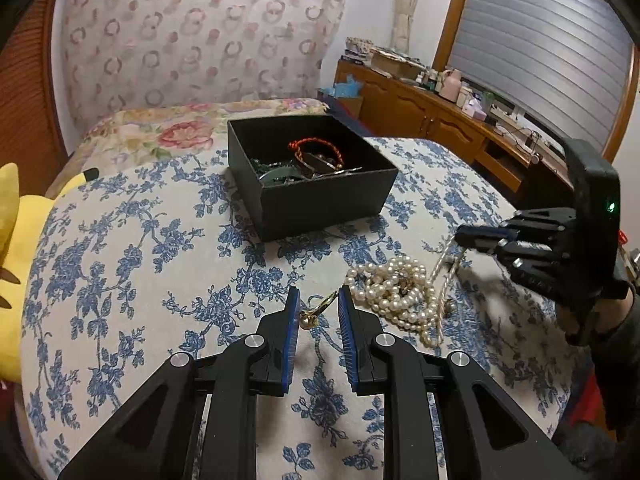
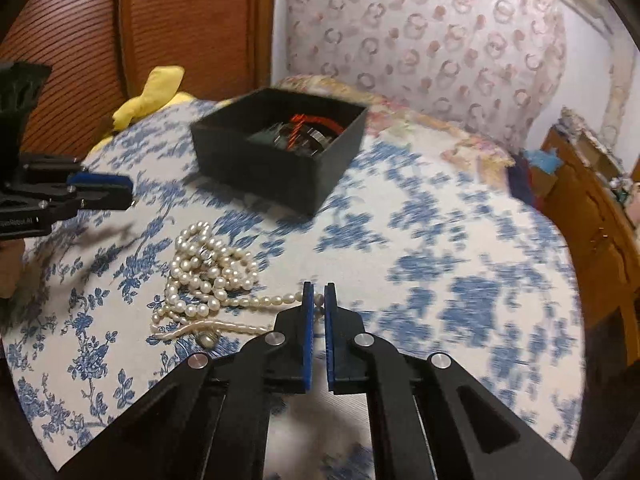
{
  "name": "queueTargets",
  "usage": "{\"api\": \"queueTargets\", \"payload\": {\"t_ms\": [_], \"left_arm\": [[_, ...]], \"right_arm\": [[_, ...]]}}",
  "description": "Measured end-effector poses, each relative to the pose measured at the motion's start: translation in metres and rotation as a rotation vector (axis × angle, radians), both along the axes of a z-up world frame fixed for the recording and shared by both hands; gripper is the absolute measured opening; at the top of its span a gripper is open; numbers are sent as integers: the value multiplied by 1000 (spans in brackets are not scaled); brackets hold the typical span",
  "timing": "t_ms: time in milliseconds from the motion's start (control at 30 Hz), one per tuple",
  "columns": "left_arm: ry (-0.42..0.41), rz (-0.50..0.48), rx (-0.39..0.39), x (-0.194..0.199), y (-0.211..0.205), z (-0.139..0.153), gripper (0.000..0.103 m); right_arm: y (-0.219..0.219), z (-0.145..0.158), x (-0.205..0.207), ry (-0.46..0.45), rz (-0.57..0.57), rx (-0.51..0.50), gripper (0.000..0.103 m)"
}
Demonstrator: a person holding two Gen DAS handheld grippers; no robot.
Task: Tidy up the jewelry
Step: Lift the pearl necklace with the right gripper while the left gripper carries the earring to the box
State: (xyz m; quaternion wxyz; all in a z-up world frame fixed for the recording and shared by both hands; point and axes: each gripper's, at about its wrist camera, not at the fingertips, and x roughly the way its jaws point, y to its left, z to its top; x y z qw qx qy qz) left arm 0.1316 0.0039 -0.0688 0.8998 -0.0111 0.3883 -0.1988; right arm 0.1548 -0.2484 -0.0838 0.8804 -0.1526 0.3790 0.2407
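Your right gripper (image 2: 319, 294) pinches one strand of the pearl necklace (image 2: 208, 276), jaws nearly together with beads between the blue pads. The remaining pearls lie heaped on the bedspread (image 2: 440, 280) at about ten o'clock from those fingertips. Your left gripper (image 1: 319, 300) is spread wide over a small gold piece (image 1: 314, 314), touching nothing.

Lift the strand slowly and high, so that the tangled loops trail free rather than snag, then carry it to the black box (image 1: 320, 200), which sits at twelve o'clock from the left gripper and already holds a red cord bracelet (image 1: 316, 148) and darker pieces. Close the left jaws only once the gold piece is centred.

The surface is a soft white cover printed with blue flowers. A yellow plush toy (image 1: 16, 272) lies at nine o'clock; a cluttered wooden sideboard (image 1: 440, 112) stands at two o'clock below a shuttered window.
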Motion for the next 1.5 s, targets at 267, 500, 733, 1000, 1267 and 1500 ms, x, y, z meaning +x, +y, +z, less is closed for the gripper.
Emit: {"api": "queueTargets", "payload": {"t_ms": [267,500,733,1000,1267,1500], "left_arm": [[-51,19,-2,-14,-2,20,18],[-89,34,-2,-21,-2,36,18],[-113,43,-10,-23,-1,46,18],[-134,48,-12,-18,-1,60,18],[-166,50,-18,-8,-2,79,18],[-171,44,-26,-5,-6,82,18]], "right_arm": [[-24,54,-20,-136,-44,24,5],[-21,101,-32,-259,-26,37,5],[0,139,-35,-350,33,33,5],[13,170,-34,-406,54,30,5],[16,197,-28,-445,60,57,5],[22,223,-32,-496,82,54,5]]}}
